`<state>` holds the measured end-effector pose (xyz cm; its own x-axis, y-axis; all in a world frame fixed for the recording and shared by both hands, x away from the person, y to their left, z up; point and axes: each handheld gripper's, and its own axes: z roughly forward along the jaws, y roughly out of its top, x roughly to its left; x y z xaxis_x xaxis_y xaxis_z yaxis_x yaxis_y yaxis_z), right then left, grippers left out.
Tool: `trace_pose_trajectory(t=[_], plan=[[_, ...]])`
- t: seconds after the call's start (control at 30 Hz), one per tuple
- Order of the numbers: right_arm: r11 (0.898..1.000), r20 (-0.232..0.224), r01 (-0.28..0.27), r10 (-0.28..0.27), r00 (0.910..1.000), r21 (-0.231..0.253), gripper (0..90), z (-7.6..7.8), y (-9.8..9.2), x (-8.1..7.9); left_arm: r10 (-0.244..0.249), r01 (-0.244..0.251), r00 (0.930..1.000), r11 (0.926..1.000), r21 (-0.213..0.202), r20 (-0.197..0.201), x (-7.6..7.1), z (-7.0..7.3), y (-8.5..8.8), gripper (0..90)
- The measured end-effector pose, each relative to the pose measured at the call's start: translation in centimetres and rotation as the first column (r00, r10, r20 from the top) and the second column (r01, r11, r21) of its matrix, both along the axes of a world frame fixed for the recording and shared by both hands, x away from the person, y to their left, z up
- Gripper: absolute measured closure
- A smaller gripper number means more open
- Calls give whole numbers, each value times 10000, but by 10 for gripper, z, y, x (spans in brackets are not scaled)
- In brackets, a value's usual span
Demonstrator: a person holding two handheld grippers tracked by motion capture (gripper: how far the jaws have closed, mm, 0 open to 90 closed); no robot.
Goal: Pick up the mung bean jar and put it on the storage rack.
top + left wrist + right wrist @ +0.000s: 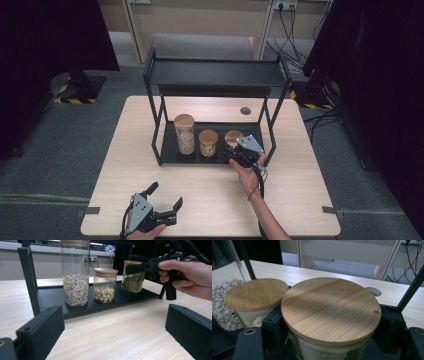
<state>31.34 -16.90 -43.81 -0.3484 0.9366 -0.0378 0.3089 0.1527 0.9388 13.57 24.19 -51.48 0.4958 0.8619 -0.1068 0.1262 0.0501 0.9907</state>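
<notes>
Nearest the person, the left claw point(162, 202) rests at the front edge of the worktop point(150, 172) with its jaws spread wide and nothing between them. It plays no part in the work at this moment.

Farther in, the right claw point(235, 152) is closed around the green-bean jar point(132, 277), the rightmost of three on the bottom tray of the black rack point(167, 152). In the right gripper view its jaws sit on either side of the glass, just under the bamboo lid point(330, 308).

The risks come mostly from crowding. The small middle jar point(208, 143) stands just beside the gripped one, and the inner jaw sits in the narrow gap between them, so a sideways pull could nudge or tip it. The tall jar point(184, 133) stands beyond that and could be knocked in turn. The glass is smooth and the hold is high, near the lid, so the jar could slip or swing if lifted fast. The rack's right front post point(272, 142) and upper shelf point(215, 72) box the hand in, and a hasty lift could strike either.

The worktop is pale wood-grain laminate with a round cable hole point(245, 110) behind the rack. Beyond it lie grey carpet, dark curtains at both sides, pale furniture and trailing wall cables.
</notes>
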Motion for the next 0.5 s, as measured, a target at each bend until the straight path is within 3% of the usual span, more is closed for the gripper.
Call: trace_pose_trajectory(t=[0.5], plan=[[9994,-196,325,-327,9993,-109,257,-10,11,18,-27,27,10000,10000,21,37,0,0,0,17]])
